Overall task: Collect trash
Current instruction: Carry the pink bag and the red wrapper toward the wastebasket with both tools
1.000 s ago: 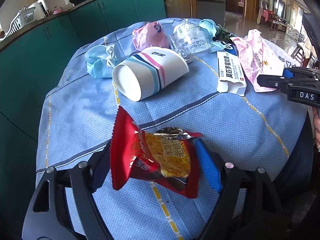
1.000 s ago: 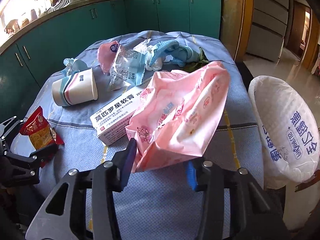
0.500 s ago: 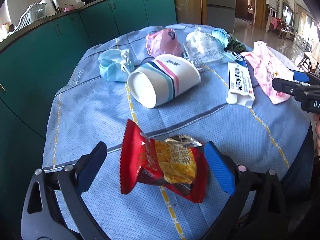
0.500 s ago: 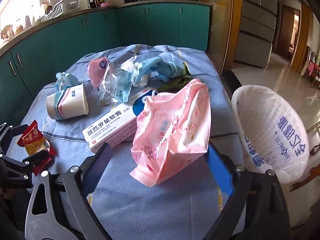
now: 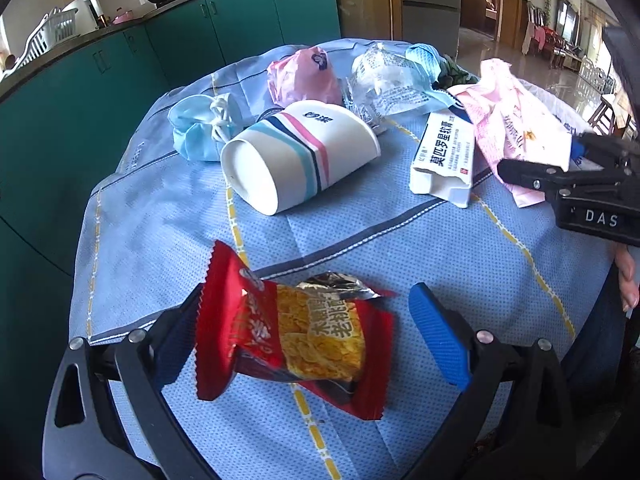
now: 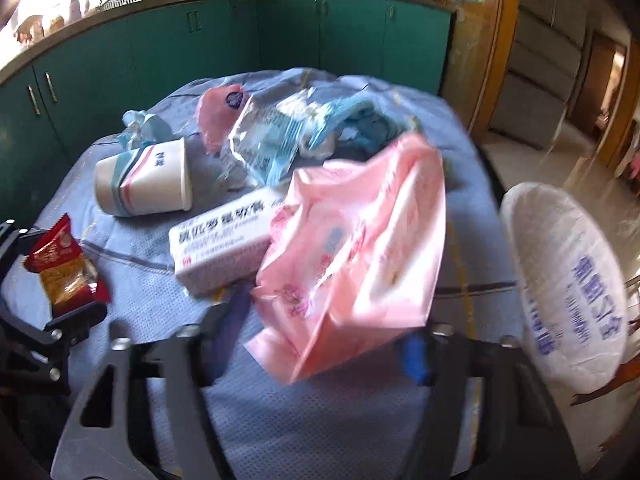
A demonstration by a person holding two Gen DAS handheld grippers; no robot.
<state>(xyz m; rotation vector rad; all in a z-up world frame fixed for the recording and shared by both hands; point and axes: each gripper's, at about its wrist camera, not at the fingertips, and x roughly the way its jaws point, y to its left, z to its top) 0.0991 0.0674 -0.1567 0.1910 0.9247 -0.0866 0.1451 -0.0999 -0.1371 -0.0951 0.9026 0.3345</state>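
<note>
A red snack wrapper (image 5: 292, 340) lies on the blue tablecloth between the fingers of my left gripper (image 5: 308, 340), which is open; the left finger touches it, the right blue pad (image 5: 440, 340) stands apart. It also shows in the right wrist view (image 6: 66, 268). A pink plastic bag (image 6: 352, 248) lies between the fingers of my right gripper (image 6: 320, 344), open around its near end; the view is blurred. The pink bag (image 5: 516, 120) and the right gripper (image 5: 560, 176) also show in the left wrist view. A white bin bag (image 6: 572, 280) hangs open off the table's right.
A striped paper cup (image 5: 300, 156) lies on its side. A white medicine box (image 5: 444, 160), a clear plastic wrapper (image 5: 384, 80), a pink wrapper (image 5: 304, 76) and blue face masks (image 5: 200, 128) lie on the cloth. Green cabinets (image 5: 120, 64) stand behind.
Both grippers opened half a second ago after holding their items. Now both have narrowed around them, the right one moving with blur; the wrapper and pink bag stay on the table.
</note>
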